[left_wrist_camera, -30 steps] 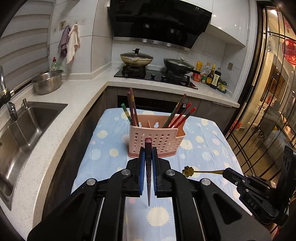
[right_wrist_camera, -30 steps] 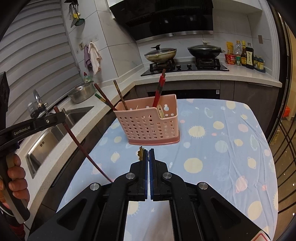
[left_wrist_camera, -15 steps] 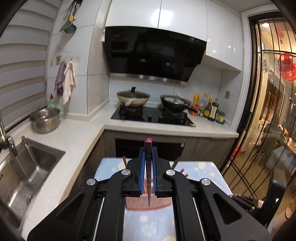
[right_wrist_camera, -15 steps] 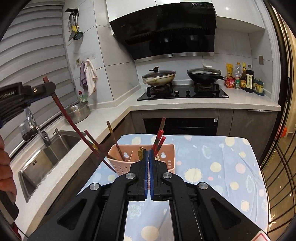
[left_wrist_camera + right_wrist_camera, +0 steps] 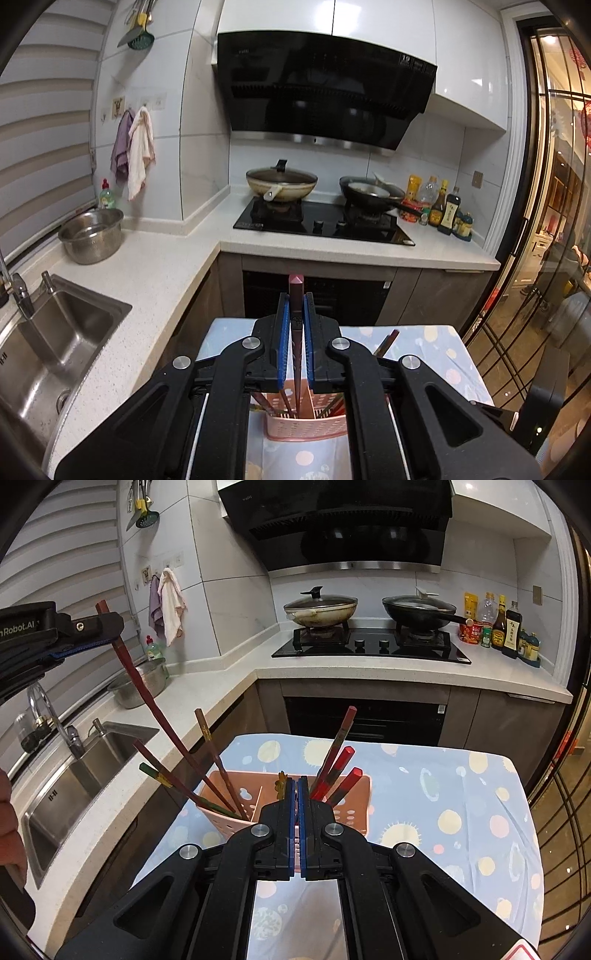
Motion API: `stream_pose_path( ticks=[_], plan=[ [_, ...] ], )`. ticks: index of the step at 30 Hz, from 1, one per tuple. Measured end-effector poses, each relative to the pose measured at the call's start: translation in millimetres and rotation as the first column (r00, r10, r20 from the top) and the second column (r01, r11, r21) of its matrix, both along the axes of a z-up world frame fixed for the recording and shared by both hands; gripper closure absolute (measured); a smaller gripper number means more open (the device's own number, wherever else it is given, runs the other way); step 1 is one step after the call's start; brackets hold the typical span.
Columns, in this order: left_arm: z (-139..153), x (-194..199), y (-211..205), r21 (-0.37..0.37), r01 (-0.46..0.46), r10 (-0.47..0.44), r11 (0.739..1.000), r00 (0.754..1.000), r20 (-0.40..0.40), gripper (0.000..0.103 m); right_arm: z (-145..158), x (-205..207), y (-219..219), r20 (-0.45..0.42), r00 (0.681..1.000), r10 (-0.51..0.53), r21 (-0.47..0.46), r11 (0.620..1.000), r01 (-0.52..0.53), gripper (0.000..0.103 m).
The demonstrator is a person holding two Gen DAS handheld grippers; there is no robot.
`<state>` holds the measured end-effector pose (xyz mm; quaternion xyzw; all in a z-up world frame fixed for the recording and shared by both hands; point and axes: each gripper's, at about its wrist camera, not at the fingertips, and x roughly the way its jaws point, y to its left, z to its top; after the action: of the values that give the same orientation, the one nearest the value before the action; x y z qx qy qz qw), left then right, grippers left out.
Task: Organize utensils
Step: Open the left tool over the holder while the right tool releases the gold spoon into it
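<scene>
Nearest the lens in the right wrist view, the right gripper (image 5: 296, 786) was pinched shut on a thin utensil with a gold flower-shaped end (image 5: 282, 777). That end poked out just past the left pad; the rest of its length ran back between the pads and was hidden, so its long axis lay roughly along the fingers, pointing away and down. What kind of utensil it was could not be told.

Just beyond the fingertips sat the pink basket (image 5: 354, 816) on the dotted cloth (image 5: 461, 812). Its middle divider lined up almost with the pads. Red chopsticks (image 5: 334, 764) leaned right in the right compartment; darker ones (image 5: 218, 768) leaned left in the left one.

Up and to the left, the left gripper (image 5: 107, 637) was clamped on a dark red chopstick (image 5: 151, 705). Its long axis slanted steeply, top end up-left above the jaws, tip down-right and at or just inside the left compartment; contact with the bottom could not be seen. In the left wrist view the same stick (image 5: 296, 332) stood nearly upright between the blue pads (image 5: 283, 332), the basket (image 5: 306, 426) directly below.

By my judgement the left hand was the nearer to a drop: the stick needed only to go down along its own axis. The right one had yet to tip its piece over the rim.

Far behind lay the sink (image 5: 92, 753) and stove (image 5: 369, 642).
</scene>
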<state>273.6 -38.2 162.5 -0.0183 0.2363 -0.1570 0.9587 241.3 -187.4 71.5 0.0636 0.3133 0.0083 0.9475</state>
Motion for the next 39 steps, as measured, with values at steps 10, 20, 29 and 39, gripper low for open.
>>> stream_pose_path(
  ticks=[10,20,29,39],
  plan=[
    [-27.7,9.7,-1.1,0.013,-0.001,0.002,1.0,0.998,-0.061,0.096,-19.7,18.9,8.8,-0.05,0.999,-0.001,-0.003,1.0,0.001,0.101],
    [-43.6,10.7,-2.0,0.042,-0.033,0.037,0.999,0.995,-0.088,0.095,-21.3,19.0,13.2,-0.034,0.999,-0.007,-0.026,1.0,0.006,0.098],
    [-46.5,5.9,-0.4,0.046,-0.04,0.045,0.998,0.994,-0.095,0.095,-12.1,7.8,9.0,-0.008,1.0,-0.01,-0.002,1.0,0.01,0.097],
    [-47.9,-9.2,-0.5,0.054,-0.038,0.043,0.998,0.995,-0.095,0.095,-6.2,-11.4,9.4,0.002,1.0,-0.003,0.008,1.0,0.003,0.097]
  ],
)
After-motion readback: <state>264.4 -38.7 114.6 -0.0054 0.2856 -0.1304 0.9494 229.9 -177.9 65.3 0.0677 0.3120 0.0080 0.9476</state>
